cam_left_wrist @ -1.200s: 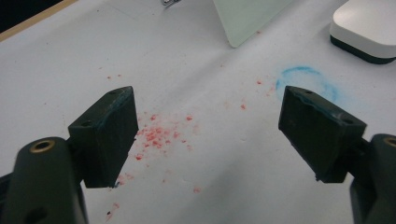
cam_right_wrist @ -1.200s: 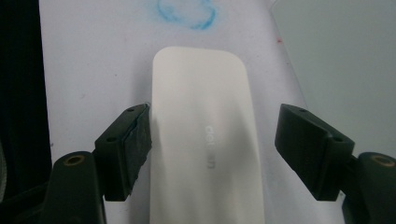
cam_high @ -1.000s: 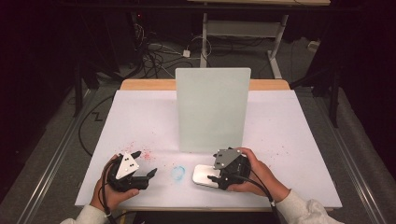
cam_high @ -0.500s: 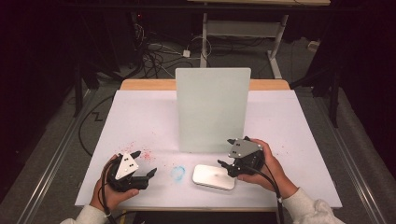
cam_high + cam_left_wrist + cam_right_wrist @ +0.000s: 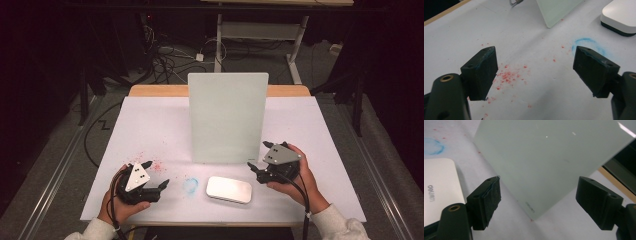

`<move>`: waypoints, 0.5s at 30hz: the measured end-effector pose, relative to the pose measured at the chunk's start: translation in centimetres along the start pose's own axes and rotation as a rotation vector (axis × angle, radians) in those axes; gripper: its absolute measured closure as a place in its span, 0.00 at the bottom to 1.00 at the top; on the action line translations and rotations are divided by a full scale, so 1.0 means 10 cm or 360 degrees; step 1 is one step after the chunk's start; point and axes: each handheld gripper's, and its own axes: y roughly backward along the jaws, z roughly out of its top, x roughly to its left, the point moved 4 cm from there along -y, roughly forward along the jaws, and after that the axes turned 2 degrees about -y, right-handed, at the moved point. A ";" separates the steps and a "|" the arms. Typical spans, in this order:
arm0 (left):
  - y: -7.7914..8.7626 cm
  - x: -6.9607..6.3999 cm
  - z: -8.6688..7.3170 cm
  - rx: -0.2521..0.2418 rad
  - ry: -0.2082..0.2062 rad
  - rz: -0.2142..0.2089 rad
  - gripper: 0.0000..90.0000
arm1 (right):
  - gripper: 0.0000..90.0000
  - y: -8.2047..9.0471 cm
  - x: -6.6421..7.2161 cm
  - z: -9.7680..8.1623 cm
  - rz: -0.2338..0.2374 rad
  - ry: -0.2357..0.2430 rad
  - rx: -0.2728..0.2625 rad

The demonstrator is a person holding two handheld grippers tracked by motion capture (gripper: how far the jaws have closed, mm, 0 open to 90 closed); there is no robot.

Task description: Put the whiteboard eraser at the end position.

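Observation:
A pale green board [image 5: 227, 117] stands upright mid-table, also in the left gripper view [image 5: 556, 10]. A white flat block [image 5: 229, 189] lies in front of it. My right gripper [image 5: 257, 155] hovers to the right of the block, apart from it, jaws pointing left. Its jaws have just been opening, and they stand open with nothing between them [image 5: 539, 200]; beyond them are the board's lower corner [image 5: 549, 157] and the block [image 5: 439, 187]. My left gripper [image 5: 157, 173] rests open at front left over red specks [image 5: 509, 75], empty [image 5: 535, 70].
A white sheet [image 5: 150, 125] covers the table, with a wooden edge [image 5: 155, 91] at the back. A blue ring mark [image 5: 190, 185] lies between the left gripper and the block [image 5: 621, 15]. Cables and table legs lie on the floor beyond.
My right gripper has drawn back from the white block, moving right and a little away from the person, and its jaws have spread. The left gripper and block stayed put.

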 end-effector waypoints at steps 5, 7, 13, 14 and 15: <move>0.00 0.01 0.00 -0.0006 -0.0001 0.0009 0.22 | 0.19 0.11 -0.12 -0.15 -0.0134 -0.0070 -0.0045; 0.01 0.01 0.01 -0.0019 -0.0024 0.0021 0.22 | 0.19 0.14 -0.16 -0.21 -0.0202 -0.0079 -0.0074; 0.00 -0.01 0.02 -0.0011 -0.0035 0.0032 0.22 | 0.19 0.23 -0.24 -0.41 -0.0228 -0.0151 -0.0084; -0.01 0.00 0.02 -0.0006 -0.0029 0.0034 0.22 | 0.18 0.25 -0.25 -0.45 -0.0243 -0.0155 -0.0085; -0.02 0.01 0.02 0.0001 -0.0029 0.0037 0.22 | 0.18 0.26 -0.25 -0.47 -0.0252 -0.0152 -0.0081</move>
